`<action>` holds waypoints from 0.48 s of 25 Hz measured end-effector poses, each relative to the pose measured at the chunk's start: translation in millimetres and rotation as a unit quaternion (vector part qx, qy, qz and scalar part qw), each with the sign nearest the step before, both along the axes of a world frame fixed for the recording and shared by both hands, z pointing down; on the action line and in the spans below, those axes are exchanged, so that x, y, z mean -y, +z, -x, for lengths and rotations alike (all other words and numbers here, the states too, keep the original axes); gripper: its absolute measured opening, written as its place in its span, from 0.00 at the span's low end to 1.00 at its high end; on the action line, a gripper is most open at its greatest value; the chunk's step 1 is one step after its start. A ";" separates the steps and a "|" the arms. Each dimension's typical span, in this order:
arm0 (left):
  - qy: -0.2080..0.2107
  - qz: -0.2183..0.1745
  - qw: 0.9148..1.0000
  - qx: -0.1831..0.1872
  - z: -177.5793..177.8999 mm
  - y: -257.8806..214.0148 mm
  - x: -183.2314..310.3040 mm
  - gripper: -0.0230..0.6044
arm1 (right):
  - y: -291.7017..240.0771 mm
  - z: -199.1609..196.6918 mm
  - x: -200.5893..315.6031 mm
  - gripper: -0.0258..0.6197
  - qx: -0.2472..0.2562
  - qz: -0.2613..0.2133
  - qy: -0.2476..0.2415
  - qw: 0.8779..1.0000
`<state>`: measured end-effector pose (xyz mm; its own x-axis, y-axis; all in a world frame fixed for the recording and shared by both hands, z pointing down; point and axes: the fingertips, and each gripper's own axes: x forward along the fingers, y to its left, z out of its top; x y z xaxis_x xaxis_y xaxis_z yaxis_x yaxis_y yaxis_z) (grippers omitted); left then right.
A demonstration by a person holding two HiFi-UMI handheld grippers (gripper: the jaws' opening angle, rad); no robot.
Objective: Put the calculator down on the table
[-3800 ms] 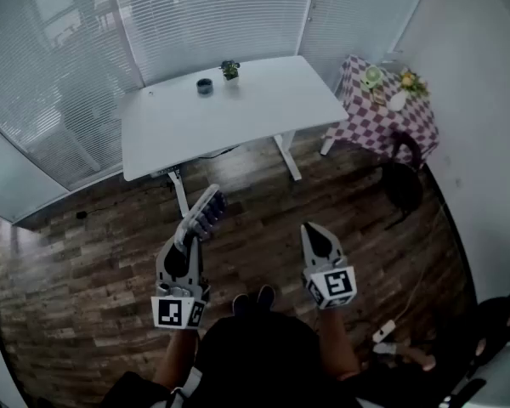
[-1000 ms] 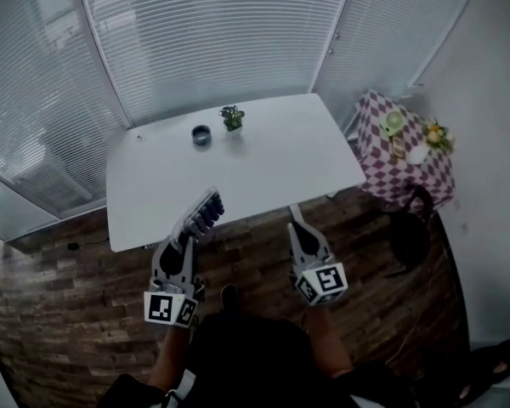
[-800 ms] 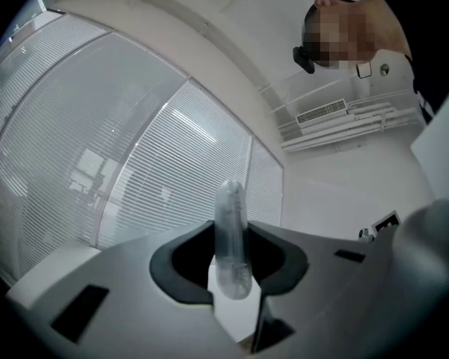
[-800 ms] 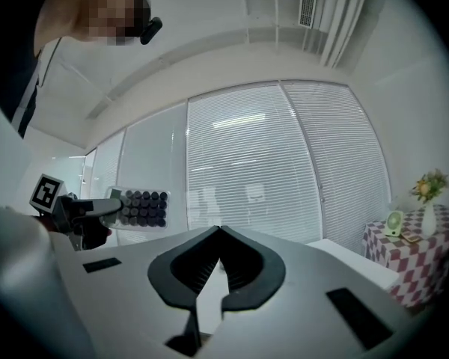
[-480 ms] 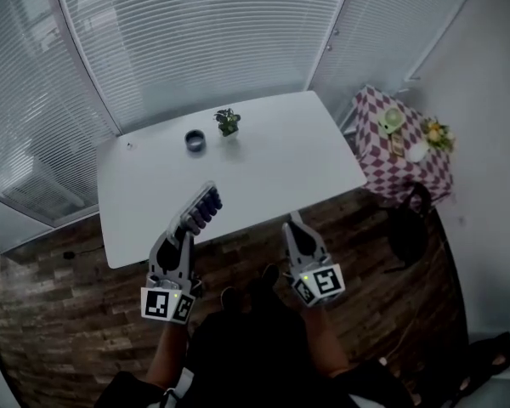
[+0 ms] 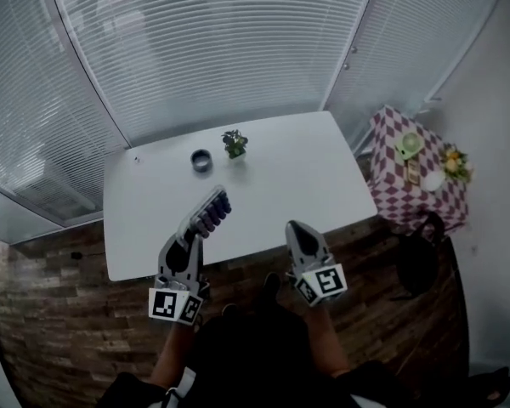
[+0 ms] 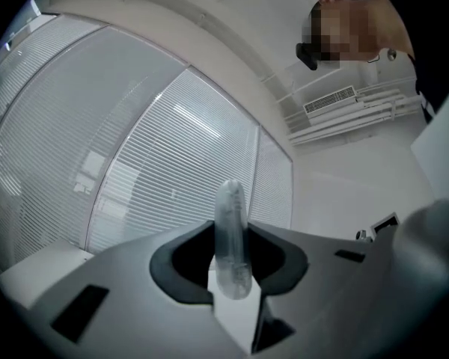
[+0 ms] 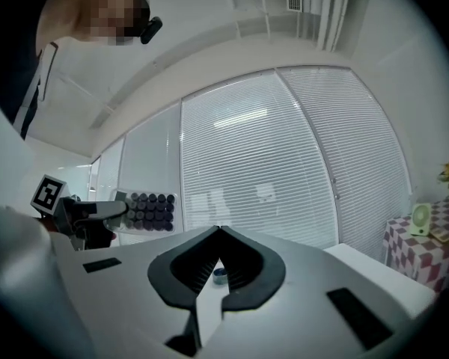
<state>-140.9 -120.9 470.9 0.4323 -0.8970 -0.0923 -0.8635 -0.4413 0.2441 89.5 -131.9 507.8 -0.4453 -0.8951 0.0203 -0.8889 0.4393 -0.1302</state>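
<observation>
The calculator [image 6: 206, 212], pale with rows of dark round keys, sticks forward out of my left gripper [image 6: 187, 235], which is shut on its near end. It hangs above the near part of the white table [image 6: 280, 177]. In the left gripper view the calculator [image 7: 230, 234] stands edge-on between the jaws. My right gripper [image 6: 297, 229] is shut and empty, level with the table's near edge. In the right gripper view its tips [image 8: 218, 229] meet, and the calculator [image 8: 146, 209] shows at the left.
A small potted plant [image 6: 233, 143] and a dark round dish [image 6: 201, 160] stand toward the table's far side. A checked side table [image 6: 412, 185] with small items is at the right. Blinds line the walls behind. The floor is wood.
Both grippers have moved forward toward the table. The calculator, earlier short of the near edge, now hangs over the tabletop. Both grips are unchanged.
</observation>
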 end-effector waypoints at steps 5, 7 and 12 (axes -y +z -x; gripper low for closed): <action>-0.019 -0.002 1.000 0.001 -21.5 -0.2 22.2 0.19 | -1.2 -15.5 33.6 0.05 -0.001 -0.008 -0.029 1.000; -0.029 -0.002 1.000 0.001 -28.8 -0.2 34.2 0.19 | -1.8 -23.2 48.0 0.05 -0.002 -0.008 -0.037 0.999; -0.048 0.007 0.999 0.000 -53.1 -2.7 63.4 0.19 | -1.2 -46.9 84.3 0.05 -0.006 -0.003 -0.056 0.998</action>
<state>-87.8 -184.3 468.3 0.3447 -0.9353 -0.0798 -0.9015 -0.3536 0.2496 136.4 -216.2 506.6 -0.5425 -0.8398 0.0205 -0.8355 0.5368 -0.1169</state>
